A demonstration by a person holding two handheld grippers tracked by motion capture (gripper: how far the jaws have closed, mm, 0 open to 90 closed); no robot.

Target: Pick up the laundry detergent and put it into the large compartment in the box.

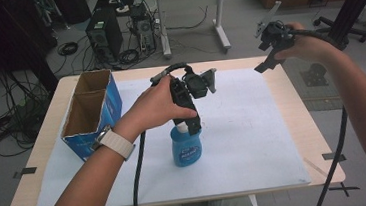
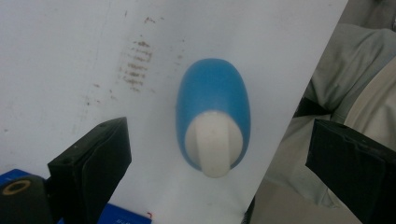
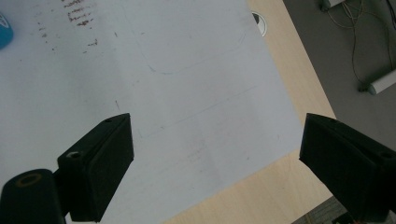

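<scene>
One blue bottle point(image 1: 187, 150) with a white cap stands upright on the white sheet point(image 1: 254, 137) that covers the counter point(image 1: 300, 118), toward the near middle of it. Directly above it hangs the left gripper point(image 1: 191, 128), pointing straight down; in the left gripper view the bottle point(image 2: 213, 116) is seen from the top, sitting between the two black jaws, which are spread wide and clear of it on both sides. Faint brown smudges point(image 2: 135, 65) mark the sheet just beyond the bottle. To the left on the counter stands an open blue cardboard box point(image 1: 91, 113), well apart from the bottle. The right gripper point(image 1: 270, 50) is held up in the air over the far right corner of the counter, its jaws likewise released and holding nothing, looking down on bare sheet point(image 3: 187, 93) and the wooden edge point(image 3: 261, 196).
</scene>
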